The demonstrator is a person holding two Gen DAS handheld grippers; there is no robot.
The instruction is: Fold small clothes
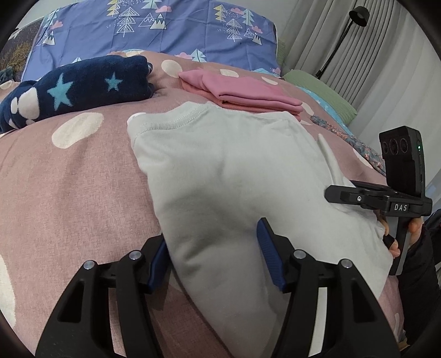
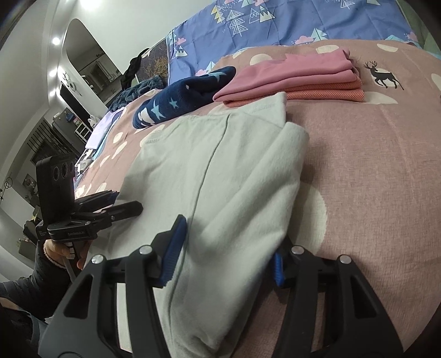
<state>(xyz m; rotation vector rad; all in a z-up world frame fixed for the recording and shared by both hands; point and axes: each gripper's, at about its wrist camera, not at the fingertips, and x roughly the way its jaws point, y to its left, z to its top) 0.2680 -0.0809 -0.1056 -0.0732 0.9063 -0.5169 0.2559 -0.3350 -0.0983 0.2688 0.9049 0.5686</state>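
Mid-fold on pale green shirt (image 1: pixel 234 170), pink pile (image 1: pixel 248 96) and navy star piece (image 1: pixel 77 88) already folded beyond it.
Left tongs (image 1: pixel 215 256) and right tongs (image 2: pixel 226 247) half-wide, each astride a near folded edge of shirt on bedspread (image 1: pixel 69 192); grip unclear, further folding likely left.

The supporting surface is a bed covered with a dusty-pink bedspread (image 1: pixel 69 187) printed with cream ovals and a dark deer motif (image 2: pixel 381 75). A pale mint garment (image 1: pixel 234 176), partly folded, lies flat on the near area. Beyond it rests a stack of folded pink clothes (image 1: pixel 248 95), touching the garment's far edge. To the left lies a folded navy star-patterned fleece (image 1: pixel 71 89). A blue tree-print cover (image 1: pixel 165 24) lies across the far end.
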